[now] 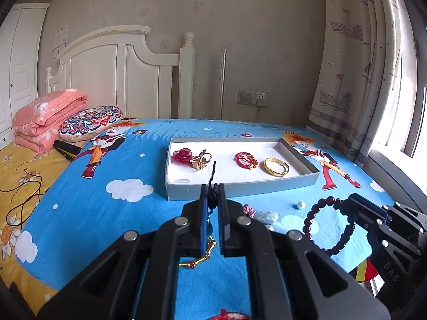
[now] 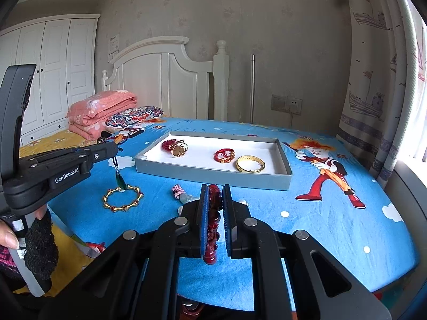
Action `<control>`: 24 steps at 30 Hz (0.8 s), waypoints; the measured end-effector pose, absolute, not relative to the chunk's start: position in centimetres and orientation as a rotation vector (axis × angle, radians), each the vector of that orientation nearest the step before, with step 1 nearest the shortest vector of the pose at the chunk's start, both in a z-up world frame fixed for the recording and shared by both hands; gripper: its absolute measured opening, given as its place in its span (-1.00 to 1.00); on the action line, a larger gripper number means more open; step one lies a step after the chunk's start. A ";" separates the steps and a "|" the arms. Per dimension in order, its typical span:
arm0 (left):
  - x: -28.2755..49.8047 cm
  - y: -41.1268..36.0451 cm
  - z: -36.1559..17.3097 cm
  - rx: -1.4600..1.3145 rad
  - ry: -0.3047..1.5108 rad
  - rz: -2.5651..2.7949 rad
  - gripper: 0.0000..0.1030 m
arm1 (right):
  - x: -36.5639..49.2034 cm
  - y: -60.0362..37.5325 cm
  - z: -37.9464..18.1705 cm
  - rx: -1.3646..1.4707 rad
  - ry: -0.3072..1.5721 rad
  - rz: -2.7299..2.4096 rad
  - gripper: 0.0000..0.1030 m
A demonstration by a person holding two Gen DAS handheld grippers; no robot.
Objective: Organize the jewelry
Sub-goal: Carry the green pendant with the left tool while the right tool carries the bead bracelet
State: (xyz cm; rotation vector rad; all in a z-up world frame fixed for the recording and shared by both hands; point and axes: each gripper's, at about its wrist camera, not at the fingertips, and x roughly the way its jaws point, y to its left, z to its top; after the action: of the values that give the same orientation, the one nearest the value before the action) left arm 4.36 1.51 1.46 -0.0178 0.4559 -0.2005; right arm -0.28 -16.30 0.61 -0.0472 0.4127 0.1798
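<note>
A grey tray (image 1: 240, 186) (image 2: 210, 172) with a white floor lies on the blue bedspread. It holds a red rose piece (image 1: 182, 156), a gold ring ornament (image 1: 202, 159), a red cord bracelet (image 1: 246, 160) and a gold bangle (image 1: 276, 167). My left gripper (image 1: 212, 190) (image 2: 115, 148) is shut on a black cord necklace (image 1: 212, 178) whose green pendant (image 2: 120, 181) hangs over a gold bamboo bracelet (image 2: 122, 198). My right gripper (image 2: 214, 190) (image 1: 347, 202) is shut on a dark red bead bracelet (image 2: 213, 221) (image 1: 328, 226), held above the bed.
A pink cord with pale beads (image 2: 181, 193) (image 1: 260, 214) and a white bead (image 1: 300, 204) lie on the bedspread before the tray. Folded pink quilt (image 1: 45, 120) and patterned cushion (image 1: 90, 120) sit far left. Curtain (image 1: 355, 80) and window are right.
</note>
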 end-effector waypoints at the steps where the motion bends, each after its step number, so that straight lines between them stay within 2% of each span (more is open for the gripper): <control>1: 4.2 1.4 1.2 -0.013 0.458 -0.202 -0.87 | -0.3 -16.3 0.7 -0.048 0.410 0.178 -0.79; 24: 2.8 0.1 1.1 0.017 0.430 -0.193 -0.87 | 0.6 -16.4 2.0 -0.048 0.382 0.141 -0.79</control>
State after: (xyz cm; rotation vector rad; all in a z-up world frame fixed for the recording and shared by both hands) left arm 2.78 0.09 1.06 0.0175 0.4298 -0.1931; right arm 0.61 -16.41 2.02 -0.0482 0.3822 0.1411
